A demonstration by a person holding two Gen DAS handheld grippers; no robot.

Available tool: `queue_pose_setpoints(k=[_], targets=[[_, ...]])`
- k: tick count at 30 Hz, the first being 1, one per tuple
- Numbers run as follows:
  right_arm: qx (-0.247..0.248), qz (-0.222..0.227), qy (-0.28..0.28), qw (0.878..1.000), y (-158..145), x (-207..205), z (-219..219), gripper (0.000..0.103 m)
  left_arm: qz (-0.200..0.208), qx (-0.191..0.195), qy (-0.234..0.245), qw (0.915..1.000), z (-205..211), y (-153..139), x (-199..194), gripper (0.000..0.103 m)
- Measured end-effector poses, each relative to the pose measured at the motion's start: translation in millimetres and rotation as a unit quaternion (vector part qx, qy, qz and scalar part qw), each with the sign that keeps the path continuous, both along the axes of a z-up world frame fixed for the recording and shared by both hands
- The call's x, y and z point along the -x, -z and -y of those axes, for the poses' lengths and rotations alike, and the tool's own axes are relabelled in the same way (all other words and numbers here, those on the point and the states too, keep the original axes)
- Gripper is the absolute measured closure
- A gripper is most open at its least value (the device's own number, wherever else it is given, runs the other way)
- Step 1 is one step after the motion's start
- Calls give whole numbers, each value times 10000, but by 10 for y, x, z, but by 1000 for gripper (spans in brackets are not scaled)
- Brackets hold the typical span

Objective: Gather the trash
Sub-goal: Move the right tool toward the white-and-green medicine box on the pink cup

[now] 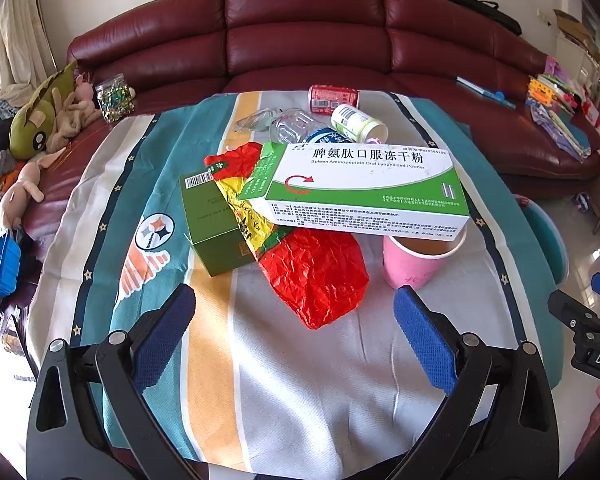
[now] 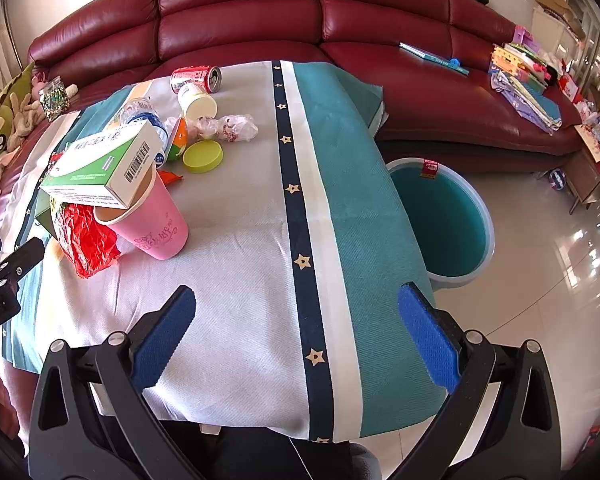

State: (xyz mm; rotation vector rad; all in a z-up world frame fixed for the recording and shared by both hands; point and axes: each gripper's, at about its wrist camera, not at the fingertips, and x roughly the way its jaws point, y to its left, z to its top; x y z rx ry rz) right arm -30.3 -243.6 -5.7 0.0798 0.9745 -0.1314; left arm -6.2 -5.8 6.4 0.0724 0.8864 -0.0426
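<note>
Striped teal, white and orange cloth covers our desk, with a dark red sofa behind it. Nearest us, our left claw and right claw both hang released above the cloth, gripping nothing. Just past the left claw lies a crumpled red wrapper. Beyond it, a green-and-white medicine box rests on a pink paper cup, beside a dark green carton. Farther back we see a clear bottle, a white can, a red can and a yellow-green lid. On the floor by the desk's right edge stands a teal bin.
</note>
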Motion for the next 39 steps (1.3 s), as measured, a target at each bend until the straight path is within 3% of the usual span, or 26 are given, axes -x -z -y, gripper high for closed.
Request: queue_pose_setpoints(k=[39], targets=[[-139,-198,201,9995,165,-37,237,6,-1,-154,324,9994,241,-48,-90,4]])
